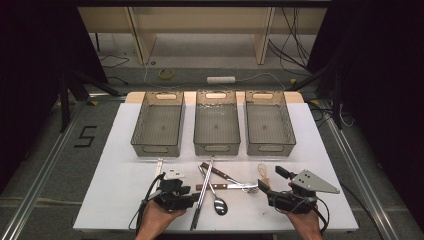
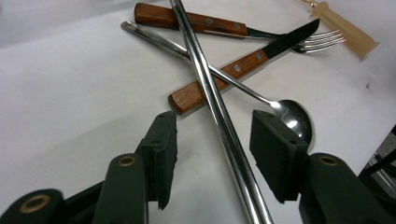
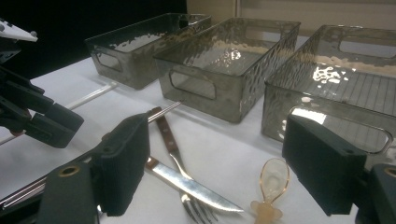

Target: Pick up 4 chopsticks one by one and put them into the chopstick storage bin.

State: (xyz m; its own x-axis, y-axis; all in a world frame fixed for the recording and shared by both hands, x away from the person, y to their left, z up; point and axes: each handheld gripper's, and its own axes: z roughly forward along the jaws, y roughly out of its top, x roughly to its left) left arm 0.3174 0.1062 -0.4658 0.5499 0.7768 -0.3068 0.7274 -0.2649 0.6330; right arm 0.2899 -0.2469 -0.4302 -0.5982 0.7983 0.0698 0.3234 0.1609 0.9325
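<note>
The left hand-held gripper [image 1: 192, 195] sits low over the near edge of the white desk [image 1: 125, 150], the forearm coming in from below and the jaws pointing right toward the cutlery. Its jaws stand apart, one on each side of a long steel rod [image 2: 219, 121] without pressing on it; the rod lies on the desk and runs away between them. The right hand-held gripper [image 1: 270, 180] is held just above the desk at the near right, angled toward the far left, jaws wide apart with nothing between them.

Three clear bins [image 1: 159, 122] stand side by side across the far half of the desk. Among the cutlery near the front I count two wooden-handled pieces, a knife [image 2: 243, 67] and a fork [image 2: 187, 18], one metal spoon [image 2: 292, 116] and one small amber plastic spoon [image 3: 273, 186].

The left gripper view shows the crossing order: the rod lies over the spoon's handle and the knife. The right gripper view shows the bins' handle cut-outs and ribbed floors, and the left hand-held gripper at its left edge. A thin pale stick [image 1: 159, 167] lies left of the pile in the high view; it may be a straw.
</note>
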